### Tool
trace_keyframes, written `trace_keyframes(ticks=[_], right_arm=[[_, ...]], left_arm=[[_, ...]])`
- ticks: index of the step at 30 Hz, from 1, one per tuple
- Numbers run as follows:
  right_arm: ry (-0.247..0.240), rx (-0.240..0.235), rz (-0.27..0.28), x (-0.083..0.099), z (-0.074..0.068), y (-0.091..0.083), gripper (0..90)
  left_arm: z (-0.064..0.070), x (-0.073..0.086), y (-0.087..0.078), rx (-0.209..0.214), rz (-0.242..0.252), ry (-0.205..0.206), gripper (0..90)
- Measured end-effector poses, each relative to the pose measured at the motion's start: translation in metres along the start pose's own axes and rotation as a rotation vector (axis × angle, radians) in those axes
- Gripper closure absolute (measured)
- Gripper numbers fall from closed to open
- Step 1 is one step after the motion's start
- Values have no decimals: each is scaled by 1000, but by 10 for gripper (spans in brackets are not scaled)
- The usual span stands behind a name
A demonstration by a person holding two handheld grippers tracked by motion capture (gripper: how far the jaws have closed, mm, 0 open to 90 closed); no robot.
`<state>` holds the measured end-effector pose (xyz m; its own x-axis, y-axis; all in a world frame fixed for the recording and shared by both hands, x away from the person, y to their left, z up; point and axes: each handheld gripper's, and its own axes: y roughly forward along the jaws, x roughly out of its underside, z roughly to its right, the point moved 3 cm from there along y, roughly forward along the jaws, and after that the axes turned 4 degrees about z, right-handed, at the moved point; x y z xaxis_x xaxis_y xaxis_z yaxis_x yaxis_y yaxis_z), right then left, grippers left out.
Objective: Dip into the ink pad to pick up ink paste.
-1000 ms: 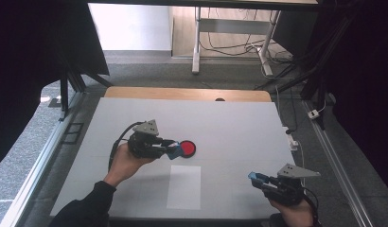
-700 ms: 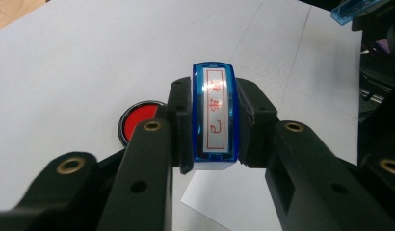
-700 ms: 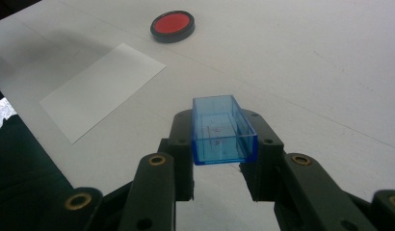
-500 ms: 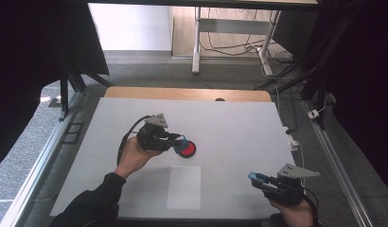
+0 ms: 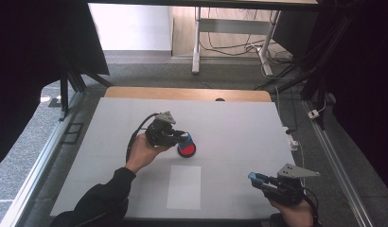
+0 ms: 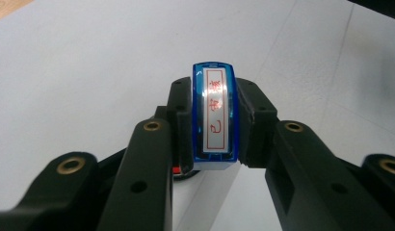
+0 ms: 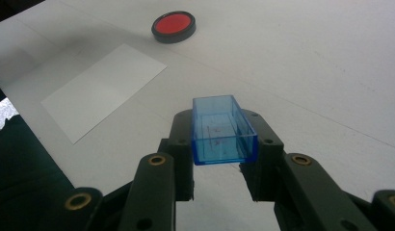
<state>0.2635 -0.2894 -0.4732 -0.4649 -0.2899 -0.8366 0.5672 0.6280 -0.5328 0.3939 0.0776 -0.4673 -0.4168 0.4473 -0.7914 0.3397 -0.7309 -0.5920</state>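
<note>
My left gripper is shut on a blue stamp whose white label carries red characters. It hovers just above the far edge of a round red ink pad in a black case at mid-table. A sliver of that pad peeks out under the jaws. Near the front right, my right gripper is shut on a clear blue rectangular cap, held with its open side up. In the right gripper view the ink pad lies far ahead to the left.
A white paper sheet lies flat on the grey table between the two grippers, just in front of the pad. A wooden strip edges the table's far side. Metal rails run down both sides.
My left gripper has carried the stamp rightward, from beside the ink pad to over its far edge. The right gripper and cap have stayed put.
</note>
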Motion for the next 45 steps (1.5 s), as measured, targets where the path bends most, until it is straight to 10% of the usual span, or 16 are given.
trace_keyframes(ticks=[33,45], right_arm=[[-11,-3,-14,0,-1,0,684],[-14,2,-19,0,-1,1,684]], left_arm=[[-24,17,44,-39,-102,-114,704],[-10,12,48,-116,-150,-22,709]])
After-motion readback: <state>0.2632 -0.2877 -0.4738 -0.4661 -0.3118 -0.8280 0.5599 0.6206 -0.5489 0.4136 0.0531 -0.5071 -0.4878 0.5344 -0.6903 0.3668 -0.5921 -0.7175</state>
